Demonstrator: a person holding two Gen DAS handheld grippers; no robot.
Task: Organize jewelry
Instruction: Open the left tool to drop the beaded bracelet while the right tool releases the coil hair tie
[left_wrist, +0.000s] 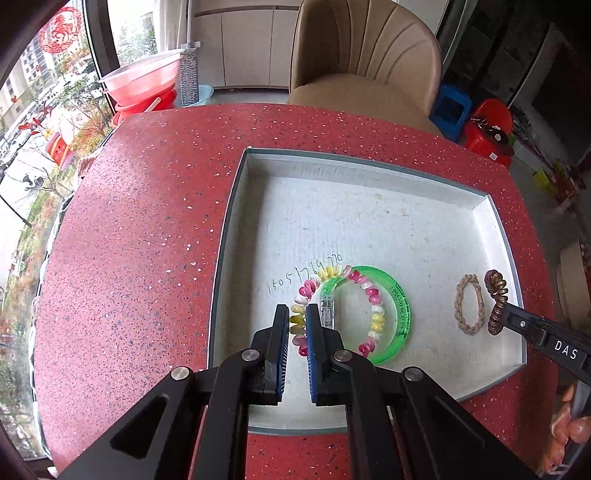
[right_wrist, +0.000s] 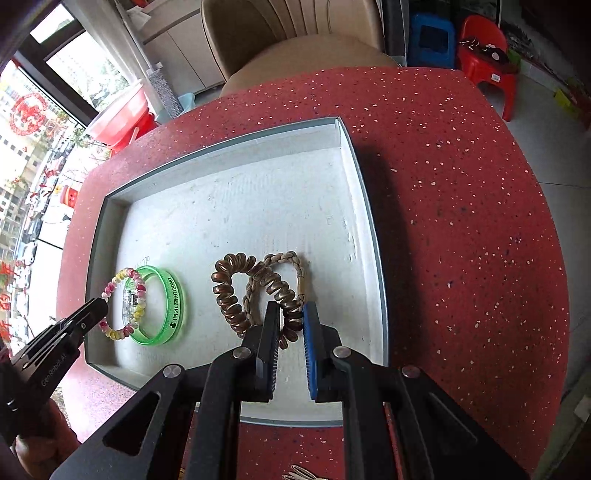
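Note:
A shallow white tray (left_wrist: 369, 206) (right_wrist: 236, 206) sits on the red speckled table (left_wrist: 140, 229). My left gripper (left_wrist: 297, 314) is shut on the pink, yellow and white beaded bracelet (left_wrist: 376, 317) (right_wrist: 138, 280), which lies over a green translucent bangle (left_wrist: 400, 314) (right_wrist: 171, 306). My right gripper (right_wrist: 290, 310) is shut on a brown spiral hair tie (right_wrist: 229, 291) (left_wrist: 496, 295) and holds it over a beige braided bracelet (right_wrist: 291, 256) (left_wrist: 469, 306) near the tray's right wall.
A beige chair (left_wrist: 365, 62) stands behind the table. Red basins (left_wrist: 144, 85) sit by the window at left. Blue (right_wrist: 432, 38) and red (right_wrist: 487, 55) stools stand at right. The tray's far half is bare.

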